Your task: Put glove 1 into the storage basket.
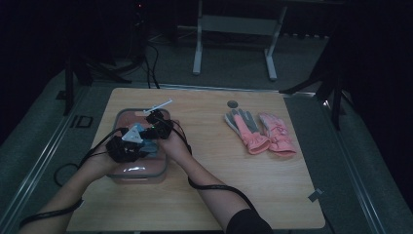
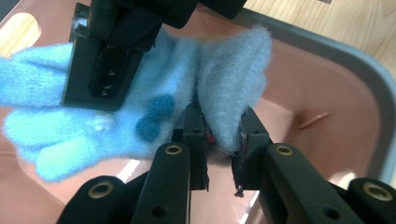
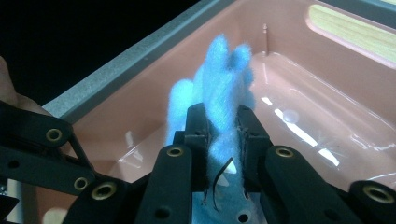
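Observation:
A fuzzy light-blue glove (image 1: 149, 146) with a small dark-blue bow (image 2: 156, 114) hangs inside a pink bin (image 1: 141, 177) with a grey rim at the table's left. My left gripper (image 1: 145, 142) is shut on the glove's cuff (image 2: 233, 84), the fabric pinched between its pads. My right gripper (image 1: 154, 128) is shut on another part of the same glove (image 3: 219, 84), close beside the left one. In the left gripper view the right gripper (image 2: 105, 70) covers the glove's upper left. The glove's fingers (image 2: 42, 135) spread out to the left above the bin floor.
A pair of pink gloves (image 1: 260, 131) lies flat on the right half of the wooden table (image 1: 204, 204). A round grommet (image 1: 233, 104) sits near the far edge. The bin's walls (image 3: 130, 56) stand close around both grippers. Cables trail from the grippers across the near table.

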`<action>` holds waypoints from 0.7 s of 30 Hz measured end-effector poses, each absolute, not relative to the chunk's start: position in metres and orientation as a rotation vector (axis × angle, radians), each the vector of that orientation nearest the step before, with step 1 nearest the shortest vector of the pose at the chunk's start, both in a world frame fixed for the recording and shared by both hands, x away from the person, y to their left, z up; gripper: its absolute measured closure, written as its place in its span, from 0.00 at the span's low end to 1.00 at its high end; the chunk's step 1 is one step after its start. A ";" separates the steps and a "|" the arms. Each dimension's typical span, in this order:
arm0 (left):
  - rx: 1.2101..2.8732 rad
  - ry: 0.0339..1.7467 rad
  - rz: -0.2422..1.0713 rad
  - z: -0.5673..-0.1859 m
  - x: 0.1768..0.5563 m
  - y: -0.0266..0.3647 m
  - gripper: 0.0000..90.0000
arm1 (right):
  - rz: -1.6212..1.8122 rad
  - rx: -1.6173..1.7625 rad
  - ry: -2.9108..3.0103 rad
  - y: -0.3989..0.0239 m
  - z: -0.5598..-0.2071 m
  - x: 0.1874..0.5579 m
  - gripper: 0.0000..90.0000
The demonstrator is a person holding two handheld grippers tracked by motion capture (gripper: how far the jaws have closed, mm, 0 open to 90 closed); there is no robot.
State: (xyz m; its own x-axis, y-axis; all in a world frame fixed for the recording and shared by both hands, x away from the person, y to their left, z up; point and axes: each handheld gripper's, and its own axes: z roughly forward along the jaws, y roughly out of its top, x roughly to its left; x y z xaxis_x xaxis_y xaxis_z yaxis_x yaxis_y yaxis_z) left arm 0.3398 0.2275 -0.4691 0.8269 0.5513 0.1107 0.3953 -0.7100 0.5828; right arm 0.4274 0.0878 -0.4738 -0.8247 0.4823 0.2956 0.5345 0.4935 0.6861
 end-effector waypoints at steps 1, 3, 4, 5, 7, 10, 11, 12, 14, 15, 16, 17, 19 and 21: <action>2.449 0.697 0.357 -0.470 0.342 0.228 0.87 | -1.248 -0.918 -2.672 0.088 -0.474 0.429 0.86; 2.454 0.698 0.359 -0.470 0.346 0.227 0.87 | -1.234 -0.922 -2.681 0.088 -0.475 0.431 0.86; 2.456 0.693 0.350 -0.471 0.348 0.227 0.87 | -1.229 -0.927 -2.687 0.088 -0.475 0.432 0.86; 2.447 0.701 0.341 -0.472 0.350 0.228 0.87 | -1.224 -0.931 -2.688 0.089 -0.475 0.433 0.86; 2.442 0.707 0.313 -0.475 0.354 0.229 0.87 | -1.216 -0.944 -2.687 0.089 -0.476 0.434 0.85; 2.466 0.716 0.265 -0.480 0.362 0.229 0.87 | -1.196 -0.984 -2.696 0.088 -0.480 0.436 0.74; 2.470 0.721 0.248 -0.482 0.364 0.228 0.87 | -1.180 -1.002 -2.704 0.087 -0.481 0.437 0.70; 2.476 0.726 0.247 -0.483 0.366 0.227 0.87 | -1.180 -1.006 -2.707 0.087 -0.482 0.437 0.66; 2.487 0.735 0.237 -0.487 0.370 0.226 0.86 | -1.197 -1.013 -2.706 0.083 -0.481 0.437 0.62; 2.487 0.735 0.237 -0.487 0.370 0.226 0.86 | -1.205 -1.020 -2.706 0.081 -0.480 0.436 0.59; 2.503 0.735 0.225 -0.489 0.373 0.225 0.86 | -1.216 -1.022 -2.703 0.078 -0.479 0.436 0.57; 2.510 0.731 0.220 -0.490 0.374 0.225 0.86 | -1.217 -1.026 -2.697 0.077 -0.478 0.435 0.56; 2.526 0.731 0.218 -0.492 0.375 0.223 0.85 | -1.237 -1.037 -2.694 0.073 -0.475 0.435 0.53; 2.529 0.734 0.215 -0.492 0.374 0.222 0.84 | -1.261 -1.051 -2.700 0.069 -0.471 0.433 0.51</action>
